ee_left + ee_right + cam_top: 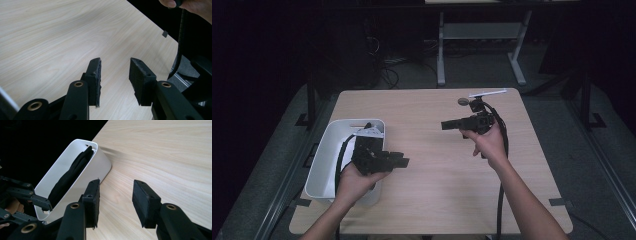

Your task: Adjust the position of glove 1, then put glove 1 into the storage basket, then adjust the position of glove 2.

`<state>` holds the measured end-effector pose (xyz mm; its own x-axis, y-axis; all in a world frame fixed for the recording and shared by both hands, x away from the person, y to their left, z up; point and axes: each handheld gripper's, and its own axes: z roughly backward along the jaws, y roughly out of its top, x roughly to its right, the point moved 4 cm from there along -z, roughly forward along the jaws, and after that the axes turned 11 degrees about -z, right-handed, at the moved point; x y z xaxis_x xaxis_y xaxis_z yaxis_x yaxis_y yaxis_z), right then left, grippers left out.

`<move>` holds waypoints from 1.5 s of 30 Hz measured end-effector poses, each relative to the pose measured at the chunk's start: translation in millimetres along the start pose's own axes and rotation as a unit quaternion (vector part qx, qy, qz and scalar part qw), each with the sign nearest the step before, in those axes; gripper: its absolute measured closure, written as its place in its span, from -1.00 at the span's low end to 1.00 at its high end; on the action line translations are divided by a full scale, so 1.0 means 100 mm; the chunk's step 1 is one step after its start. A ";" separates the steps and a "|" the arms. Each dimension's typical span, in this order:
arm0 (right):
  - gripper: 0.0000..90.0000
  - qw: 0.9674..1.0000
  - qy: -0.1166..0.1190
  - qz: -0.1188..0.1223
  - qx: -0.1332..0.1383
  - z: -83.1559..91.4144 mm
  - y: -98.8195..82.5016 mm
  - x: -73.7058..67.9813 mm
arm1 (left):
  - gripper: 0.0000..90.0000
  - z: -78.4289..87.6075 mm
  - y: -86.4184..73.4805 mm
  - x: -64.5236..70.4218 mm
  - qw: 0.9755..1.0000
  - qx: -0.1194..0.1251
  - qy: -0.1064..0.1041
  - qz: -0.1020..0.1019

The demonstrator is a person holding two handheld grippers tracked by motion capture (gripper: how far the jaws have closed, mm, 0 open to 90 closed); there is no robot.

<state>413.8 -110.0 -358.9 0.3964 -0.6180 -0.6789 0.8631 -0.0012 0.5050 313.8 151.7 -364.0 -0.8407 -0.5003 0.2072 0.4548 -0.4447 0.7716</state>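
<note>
Black claws [115,75], brass-ringed screws, ribbed cables

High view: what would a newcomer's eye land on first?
The white bin at the table's left edge stands out, with something black lying inside it. The left gripper is just beside the bin and the right gripper is mid-table; the two point at each other, both with open, empty jaws.

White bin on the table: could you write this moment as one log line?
white bin: table's left edge, dark item inside | left tongs: open, empty | right tongs: open, empty
</note>
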 end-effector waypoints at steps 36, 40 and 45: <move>0.27 0.998 -0.011 -0.050 0.030 0.43 -0.28 0.51 | 0.34 -0.29 0.08 0.14 0.999 -0.016 -0.027 -0.013; 0.27 0.998 -0.013 -0.056 0.031 0.48 -0.31 0.56 | 0.31 -0.32 0.09 0.16 0.999 -0.019 -0.027 -0.016; 0.27 0.997 -0.014 -0.061 0.034 0.53 -0.35 0.62 | 0.29 -0.33 0.09 0.17 0.999 -0.020 -0.028 -0.017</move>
<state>391.7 -189.7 -390.5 0.2801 -0.6325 -0.7222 0.8804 -0.1306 0.4559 313.3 114.5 -373.7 -0.8702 -0.4430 0.2155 0.4365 -0.4905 0.7543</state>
